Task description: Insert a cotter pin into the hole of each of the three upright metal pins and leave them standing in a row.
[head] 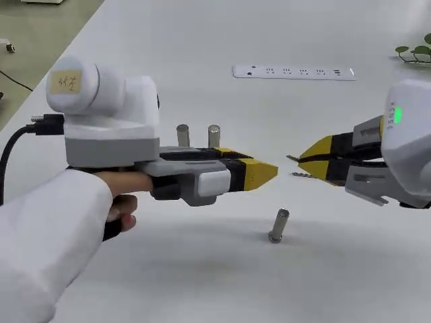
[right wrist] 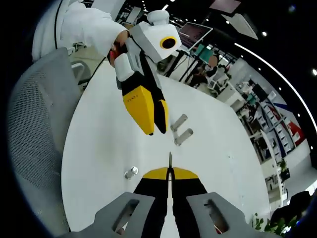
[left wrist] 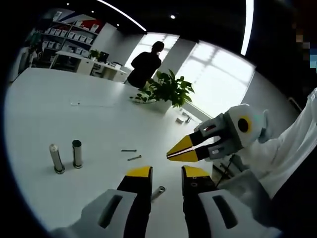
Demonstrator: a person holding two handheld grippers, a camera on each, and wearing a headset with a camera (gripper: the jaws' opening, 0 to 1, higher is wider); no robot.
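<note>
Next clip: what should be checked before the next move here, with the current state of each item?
1. Right tool gripping cotter pin: ok, shut on it.
2. Left tool free: ok, open, empty.
3. All three metal pins upright: not ok; two upright pins stand, third pin lies down.
4. Spare cotter pins available: ok, two lie loose.
5. Pin holes facing right tool: cannot tell.

bkgd: wht table [head: 202, 33] | bright windows [left wrist: 218, 74] | plant [left wrist: 168, 89] | prob. shelves [left wrist: 69, 34] far back

A power strip [head: 293, 72] lies on the white table [head: 202, 282], a plant [left wrist: 168, 89] stands near its far edge, a mesh chair [right wrist: 34, 129] alongside.
</note>
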